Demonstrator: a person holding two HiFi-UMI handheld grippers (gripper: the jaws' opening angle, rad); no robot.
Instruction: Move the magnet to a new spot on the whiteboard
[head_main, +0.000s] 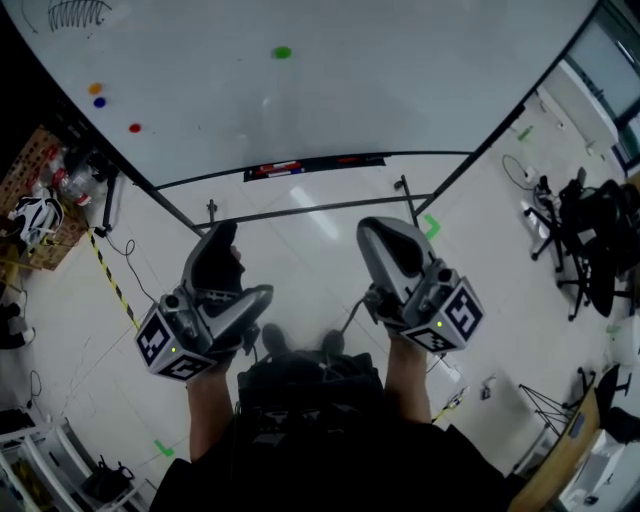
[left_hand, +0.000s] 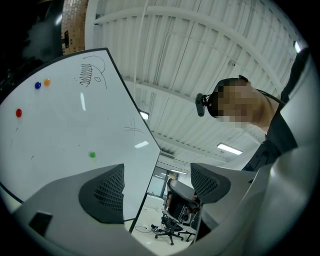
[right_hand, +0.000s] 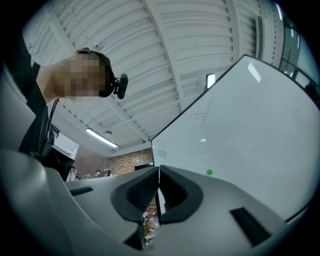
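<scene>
The whiteboard (head_main: 350, 90) fills the top of the head view. A small green magnet (head_main: 281, 52) sticks to it near the upper middle; it also shows as a green magnet (left_hand: 92, 155) in the left gripper view and as a green magnet (right_hand: 209, 172) in the right gripper view. Orange (head_main: 95, 88), blue (head_main: 98, 101) and red (head_main: 134, 127) magnets sit at the board's left. Both grippers hang low, well short of the board. My left gripper (head_main: 222, 238) (left_hand: 157, 182) is open and empty. My right gripper (head_main: 385, 232) (right_hand: 159, 175) is shut with nothing between its pads.
A dark pen tray (head_main: 315, 166) runs along the board's lower edge, above the stand's bars (head_main: 310, 210). Office chairs (head_main: 590, 240) stand at the right. A cluttered shelf with a helmet (head_main: 35, 215) is at the left. Striped tape (head_main: 112, 280) crosses the floor.
</scene>
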